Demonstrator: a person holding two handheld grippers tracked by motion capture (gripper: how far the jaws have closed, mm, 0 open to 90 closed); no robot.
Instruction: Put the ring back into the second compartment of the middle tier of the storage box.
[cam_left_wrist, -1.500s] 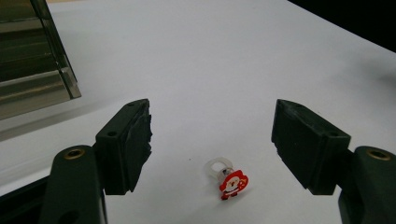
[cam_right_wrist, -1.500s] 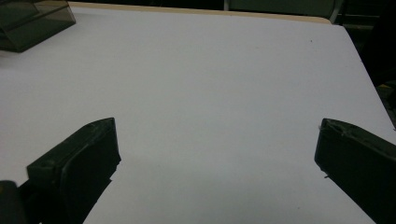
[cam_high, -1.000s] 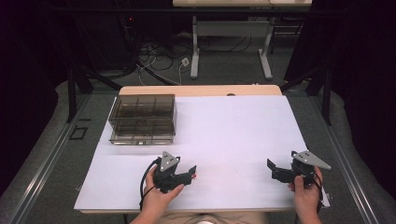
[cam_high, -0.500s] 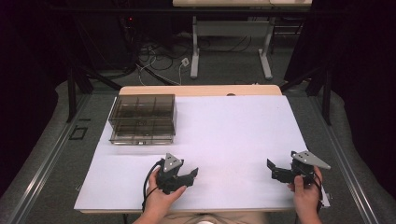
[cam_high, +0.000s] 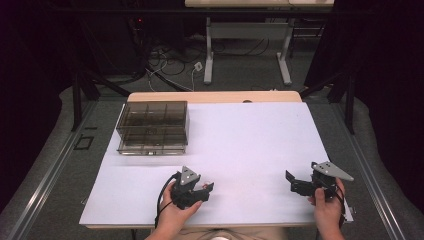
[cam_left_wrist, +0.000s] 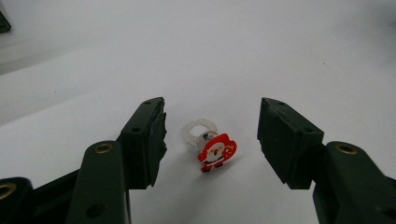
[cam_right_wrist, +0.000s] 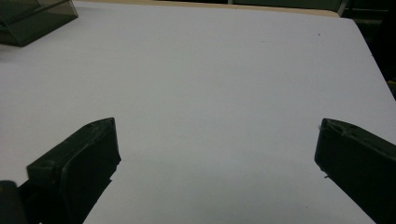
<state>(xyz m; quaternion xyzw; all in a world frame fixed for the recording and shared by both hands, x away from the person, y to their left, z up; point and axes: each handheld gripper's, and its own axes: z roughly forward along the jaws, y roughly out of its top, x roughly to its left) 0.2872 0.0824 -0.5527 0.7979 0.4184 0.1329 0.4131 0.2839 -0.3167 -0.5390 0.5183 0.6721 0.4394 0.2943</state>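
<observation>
The Santa ring (cam_left_wrist: 209, 147) lies flat on the white table (cam_high: 250, 135), near the front edge on my left side, with its clear band pointing away from me and the red Santa face toward me. It sits between the jaws of my left gripper (cam_left_wrist: 211, 140), a little nearer the left one, and neither pad touches it yet. Those jaws have just been closing and now stand at a middling gap with the ring inside it.

I judge the step in hand to be the pinch. To do it well I would shift the gripper a touch so the ring sits centred, keep the tips low against the table, and close slowly so both pads meet the piece at once. If one pad arrives first, such a light thing will likely skate sideways or flip. The band looks like a firmer place to grip than the flat Santa face.

My right gripper (cam_right_wrist: 215, 154) rests over bare table well off to the right, jaws wide, nothing between them. The smoky compartment box (cam_high: 152, 126) stands at the far left of the table, well apart from both grippers.
</observation>
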